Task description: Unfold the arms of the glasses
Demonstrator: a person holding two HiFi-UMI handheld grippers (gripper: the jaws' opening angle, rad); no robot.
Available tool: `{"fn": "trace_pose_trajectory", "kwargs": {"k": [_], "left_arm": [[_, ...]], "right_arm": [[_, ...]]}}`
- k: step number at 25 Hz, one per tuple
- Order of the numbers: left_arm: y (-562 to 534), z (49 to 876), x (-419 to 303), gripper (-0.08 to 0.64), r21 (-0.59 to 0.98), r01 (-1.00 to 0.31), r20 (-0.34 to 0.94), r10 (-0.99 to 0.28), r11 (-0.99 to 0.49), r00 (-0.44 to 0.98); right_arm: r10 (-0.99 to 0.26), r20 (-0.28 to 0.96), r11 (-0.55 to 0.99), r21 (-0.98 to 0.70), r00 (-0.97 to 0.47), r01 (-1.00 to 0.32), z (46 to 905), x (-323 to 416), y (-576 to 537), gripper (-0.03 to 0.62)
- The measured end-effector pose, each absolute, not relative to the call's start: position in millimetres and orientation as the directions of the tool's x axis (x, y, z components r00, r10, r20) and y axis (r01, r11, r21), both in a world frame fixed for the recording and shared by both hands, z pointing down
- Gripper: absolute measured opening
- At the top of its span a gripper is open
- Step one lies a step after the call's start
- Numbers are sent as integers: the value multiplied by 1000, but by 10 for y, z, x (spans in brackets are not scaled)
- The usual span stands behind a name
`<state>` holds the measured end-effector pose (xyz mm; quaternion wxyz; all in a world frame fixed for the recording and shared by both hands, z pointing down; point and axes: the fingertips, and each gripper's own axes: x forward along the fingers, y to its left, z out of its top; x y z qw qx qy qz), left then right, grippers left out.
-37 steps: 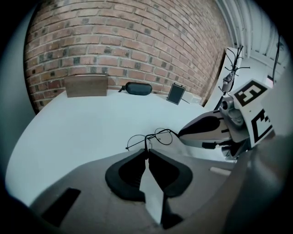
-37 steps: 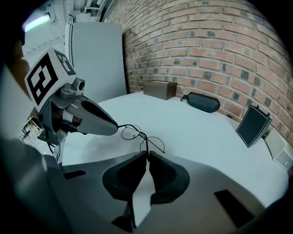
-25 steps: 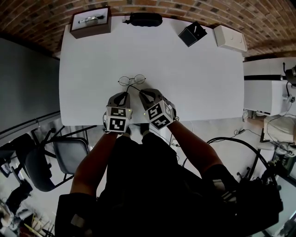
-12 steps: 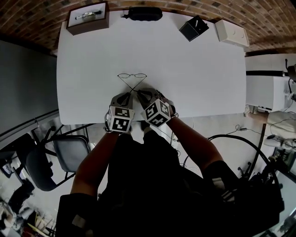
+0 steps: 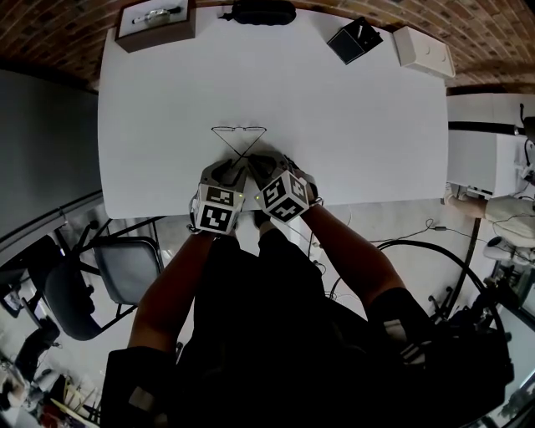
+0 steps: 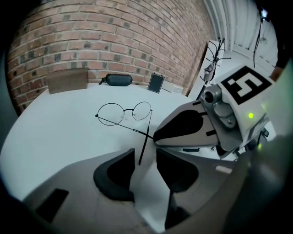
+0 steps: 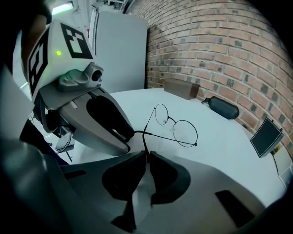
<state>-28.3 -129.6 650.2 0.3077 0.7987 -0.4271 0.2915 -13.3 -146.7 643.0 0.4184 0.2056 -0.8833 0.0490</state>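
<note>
Thin black wire glasses (image 5: 238, 130) with round lenses rest on the white table (image 5: 351, 125), their two arms crossing in an X toward me. My left gripper (image 5: 231, 172) is open; its jaws have just been opening, and one arm's tip (image 6: 141, 155) lies loose between the pads. My right gripper (image 5: 261, 164) is shut on the bent tip of the other arm (image 7: 145, 145). In the left gripper view the glasses (image 6: 123, 112) lie just ahead of the left gripper (image 6: 145, 160). The right gripper (image 7: 147, 157) sits close beside the left gripper's fingers (image 7: 107, 121).
Along the back edge stand a brown box (image 5: 156, 21), a black glasses case (image 5: 263, 12), a small black box (image 5: 355, 40) and a white box (image 5: 425, 52). A brick wall lies behind. The table's near edge is under my hands; a chair (image 5: 109, 276) stands lower left.
Both grippers have sunk toward the table with the glasses. The left jaws, shut on an arm tip before, now stand apart. The lenses went from tilted to edge-on in the head view.
</note>
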Motion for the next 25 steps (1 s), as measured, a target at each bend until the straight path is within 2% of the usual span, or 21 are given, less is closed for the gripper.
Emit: {"fn": "trace_pose_trajectory", "kwargs": {"k": [3, 11, 16, 19, 22, 25], "left_arm": [[-1261, 6485, -258, 174, 247, -852, 728, -491, -461, 477], [-1407, 6167, -593, 178, 261, -910, 664, -624, -323, 412], [-1629, 6014, -691, 178, 290, -912, 632, -657, -291, 411], [-1741, 5982, -737, 178, 283, -926, 637, -673, -249, 376], [-1854, 6007, -769, 178, 259, -945, 654, -683, -201, 324], [-1908, 6087, -813, 181, 178, -968, 685, -684, -177, 251]], "right_arm": [[-325, 760, 906, 79, -563, -416, 6433, -118, -1471, 28], [-311, 752, 894, 23, -581, -448, 6275, -107, -1418, 54], [-429, 740, 763, -11, -519, -647, 6078, -18, -1618, 76], [-483, 721, 638, -98, -496, -764, 5965, -15, -1706, 95], [-519, 715, 536, -156, -469, -830, 5903, -21, -1805, 122], [-540, 723, 517, -119, -431, -848, 5912, -62, -1871, 158]]}}
